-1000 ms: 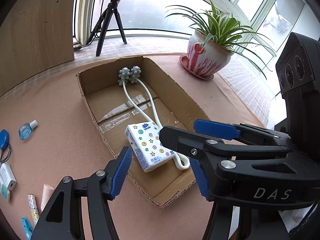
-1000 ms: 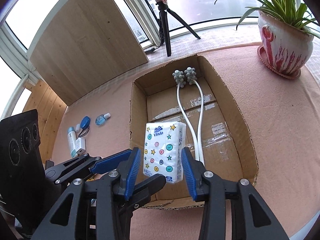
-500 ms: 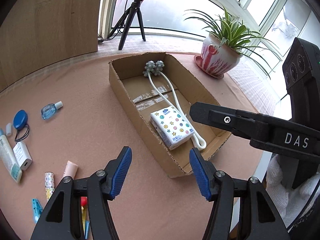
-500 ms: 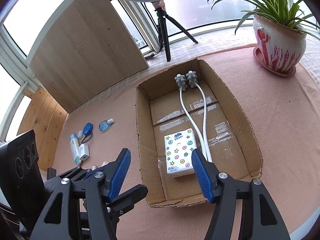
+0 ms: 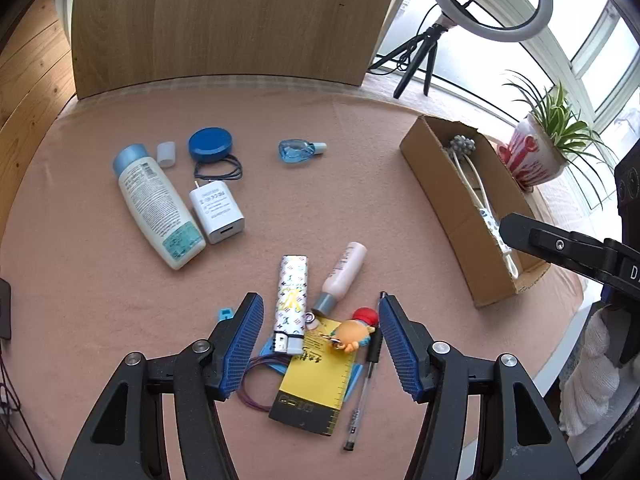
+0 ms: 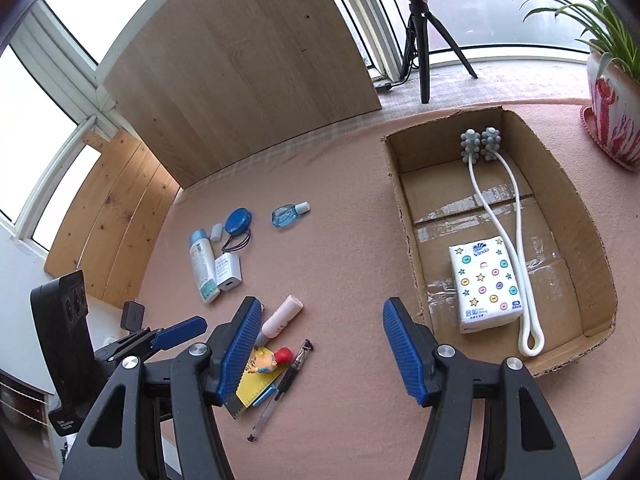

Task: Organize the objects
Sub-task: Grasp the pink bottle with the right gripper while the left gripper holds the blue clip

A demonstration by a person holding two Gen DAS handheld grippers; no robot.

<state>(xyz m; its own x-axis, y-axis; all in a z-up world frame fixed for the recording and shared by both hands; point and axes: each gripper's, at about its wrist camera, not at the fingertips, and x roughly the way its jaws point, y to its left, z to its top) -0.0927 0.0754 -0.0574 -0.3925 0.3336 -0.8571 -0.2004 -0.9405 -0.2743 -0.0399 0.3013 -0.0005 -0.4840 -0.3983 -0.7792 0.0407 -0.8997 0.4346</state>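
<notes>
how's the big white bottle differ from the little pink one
The white bottle is larger, with a light blue cap and printed label text; the pink bottle is slimmer, with a grey cap. The white one's cap points away from the left gripper, the pink one's toward it. Both lie on their sides on the cloth.

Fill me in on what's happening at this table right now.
A person with a gripper in each hand is sorting loose items into a cardboard box. The tissue pack and a white massager already lie in it. The right gripper, whose jaws have just been opening, is empty, near the box. The left gripper is open over a cluster by the table's near edge: lighter, pink bottle, yellow ruler, toy keychain, pen. Nothing is gripped yet.
</notes>
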